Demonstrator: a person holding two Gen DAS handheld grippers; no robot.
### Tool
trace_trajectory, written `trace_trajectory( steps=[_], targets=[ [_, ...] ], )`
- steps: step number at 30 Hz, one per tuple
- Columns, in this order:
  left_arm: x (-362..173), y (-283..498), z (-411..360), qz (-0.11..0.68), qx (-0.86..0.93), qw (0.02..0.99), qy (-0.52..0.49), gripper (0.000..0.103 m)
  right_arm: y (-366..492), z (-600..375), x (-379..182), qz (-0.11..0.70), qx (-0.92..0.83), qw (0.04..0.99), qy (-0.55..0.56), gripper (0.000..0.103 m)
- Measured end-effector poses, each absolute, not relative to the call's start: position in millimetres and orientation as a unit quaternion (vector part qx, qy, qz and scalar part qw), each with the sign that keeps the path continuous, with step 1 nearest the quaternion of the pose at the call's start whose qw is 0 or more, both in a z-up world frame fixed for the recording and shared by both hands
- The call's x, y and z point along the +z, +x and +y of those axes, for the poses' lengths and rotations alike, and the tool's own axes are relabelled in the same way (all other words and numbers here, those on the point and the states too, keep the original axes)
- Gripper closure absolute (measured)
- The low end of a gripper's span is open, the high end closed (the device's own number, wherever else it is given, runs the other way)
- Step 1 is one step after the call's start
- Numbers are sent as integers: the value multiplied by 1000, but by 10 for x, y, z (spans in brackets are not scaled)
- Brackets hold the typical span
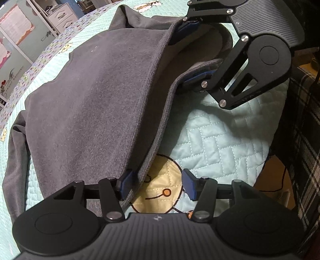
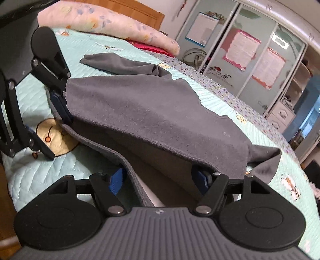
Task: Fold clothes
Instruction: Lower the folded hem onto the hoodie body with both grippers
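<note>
A grey sweatshirt (image 1: pixel 90 90) (image 2: pixel 150 108) lies spread on a light-blue quilted bed (image 1: pixel 220 136), its hem turned towards both grippers. My left gripper (image 1: pixel 159 184) (image 2: pixel 50 126) stands open at the hem's near corner. The hem edge rests against its left pad (image 1: pixel 128 184), and the quilt's yellow cartoon patch shows between the pads. My right gripper (image 2: pixel 159 180) (image 1: pixel 194 52) is open wide at the hem's other end. The lower layer hangs loose between its pads and the upper layer drapes over its right pad (image 2: pixel 202 178). One sleeve (image 2: pixel 120 64) lies stretched out at the far side.
A pink pillow (image 2: pixel 110 22) lies at the head of the bed by a wooden headboard. Mirrored wardrobe doors (image 2: pixel 250 52) and a white drawer unit (image 1: pixel 62 16) stand beyond the bed. Plaid fabric (image 1: pixel 306 120) fills the right edge of the left wrist view.
</note>
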State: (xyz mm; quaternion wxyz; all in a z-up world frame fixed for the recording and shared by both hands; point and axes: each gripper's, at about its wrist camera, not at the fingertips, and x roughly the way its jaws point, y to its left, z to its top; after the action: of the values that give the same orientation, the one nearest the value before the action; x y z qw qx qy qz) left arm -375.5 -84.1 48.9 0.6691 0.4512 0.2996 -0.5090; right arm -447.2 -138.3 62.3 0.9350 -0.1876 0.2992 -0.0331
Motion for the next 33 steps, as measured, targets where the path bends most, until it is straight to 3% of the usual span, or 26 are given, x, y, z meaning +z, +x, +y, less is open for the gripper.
trace_trajectory(
  steps=[3,20,27,32,33],
  targets=[
    [499,-3694,-858,304,-512,665,450,42,-4466,-1398,614,301,-35,936,-178,31],
    [507,-3518,-914,284,-503,674,460,44,-4644,-1329,452,341,-28,908,-241,31],
    [520,-3464,-917,272,-495,686,459,54,-4658,-1345,431,344,-34,903,-255,31],
    [518,-3379,-851,276,-483,693,458,56,-4568,-1329,451,349,-32,902,-251,38],
    [508,-3380,-830,277,-485,691,459,57,-4554,-1325,450,353,-28,901,-250,46]
  ],
)
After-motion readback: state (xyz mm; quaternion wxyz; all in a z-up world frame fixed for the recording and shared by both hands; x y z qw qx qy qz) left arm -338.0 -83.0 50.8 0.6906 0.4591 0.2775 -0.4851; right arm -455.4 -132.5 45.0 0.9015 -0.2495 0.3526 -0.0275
